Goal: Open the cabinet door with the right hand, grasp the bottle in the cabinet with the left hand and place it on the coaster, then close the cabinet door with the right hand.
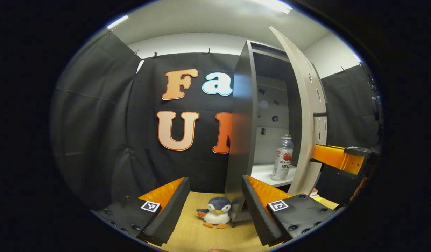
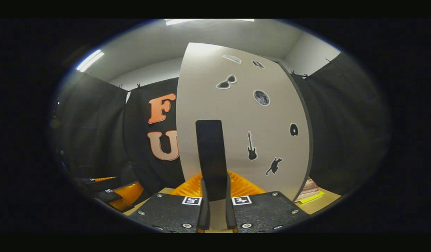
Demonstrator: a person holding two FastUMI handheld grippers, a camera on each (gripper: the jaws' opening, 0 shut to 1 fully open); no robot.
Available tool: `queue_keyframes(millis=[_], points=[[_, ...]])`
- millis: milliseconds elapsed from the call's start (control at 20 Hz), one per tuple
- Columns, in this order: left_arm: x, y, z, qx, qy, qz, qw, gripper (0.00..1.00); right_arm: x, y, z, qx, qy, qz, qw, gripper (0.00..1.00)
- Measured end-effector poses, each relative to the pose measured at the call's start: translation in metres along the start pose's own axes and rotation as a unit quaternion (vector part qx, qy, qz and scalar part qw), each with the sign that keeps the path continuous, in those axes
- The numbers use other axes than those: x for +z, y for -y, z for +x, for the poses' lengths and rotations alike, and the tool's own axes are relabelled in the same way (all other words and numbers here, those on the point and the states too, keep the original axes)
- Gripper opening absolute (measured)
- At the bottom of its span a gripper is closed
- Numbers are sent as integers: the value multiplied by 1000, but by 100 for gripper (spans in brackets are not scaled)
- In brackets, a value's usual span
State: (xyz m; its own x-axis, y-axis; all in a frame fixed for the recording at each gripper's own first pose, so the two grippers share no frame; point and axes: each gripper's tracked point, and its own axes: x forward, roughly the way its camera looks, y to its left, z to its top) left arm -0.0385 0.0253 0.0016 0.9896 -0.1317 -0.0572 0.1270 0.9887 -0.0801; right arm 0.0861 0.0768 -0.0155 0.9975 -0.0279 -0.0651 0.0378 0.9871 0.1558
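The grey cabinet (image 1: 240,133) stands with its door (image 1: 303,115) swung partly open. Inside, a clear bottle (image 1: 283,158) with a white and red label stands upright on the white shelf (image 1: 264,172). My left gripper (image 1: 214,180) is open and holds nothing, low over the table, to the left of the bottle and short of the cabinet. My right gripper (image 2: 215,185) is shut on the door's black vertical handle (image 2: 210,154), both fingers pressing its sides. The door (image 2: 243,115) carries small stickers. The right gripper (image 1: 338,158) also shows past the door's edge.
A small plush penguin (image 1: 216,215) sits on the wooden table (image 1: 191,231) between my left fingers, in front of the cabinet's left wall. A stack of books (image 2: 309,193) lies behind the door on the right. The left gripper (image 2: 114,193) is at the lower left.
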Motion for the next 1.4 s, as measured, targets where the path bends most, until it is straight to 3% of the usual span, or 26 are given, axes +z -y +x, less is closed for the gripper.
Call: queue_keyframes(millis=[400, 550, 650, 700, 800, 900, 1100, 1400], points=[[15, 44, -20, -6, 19, 3, 1000, 94, 5, 17, -23, -3, 10, -1, 1000, 19], [14, 60, -27, -13, 20, -5, 1000, 94, 5, 25, -29, -18, 5, 6, 1000, 14], [14, 72, -30, -17, 21, -9, 1000, 94, 5, 28, -32, -27, 3, 20, 999, 19], [14, 77, -31, -21, 21, -9, 1000, 94, 5, 30, -33, -33, 4, 20, 999, 16], [15, 88, -31, -29, 21, -9, 999, 94, 5, 37, -35, -44, 2, 11, 999, 13], [14, 99, -34, -37, 21, -8, 999, 94, 6, 45, -38, -55, 2, 4, 998, 16], [13, 109, -35, -47, 20, -6, 999, 94, 9, 60, -41, -85, 9, 2, 996, 9], [10, 130, -35, -64, 15, -2, 998, 96, 7, 78, -46, -111, 3, -1, 994, 10]])
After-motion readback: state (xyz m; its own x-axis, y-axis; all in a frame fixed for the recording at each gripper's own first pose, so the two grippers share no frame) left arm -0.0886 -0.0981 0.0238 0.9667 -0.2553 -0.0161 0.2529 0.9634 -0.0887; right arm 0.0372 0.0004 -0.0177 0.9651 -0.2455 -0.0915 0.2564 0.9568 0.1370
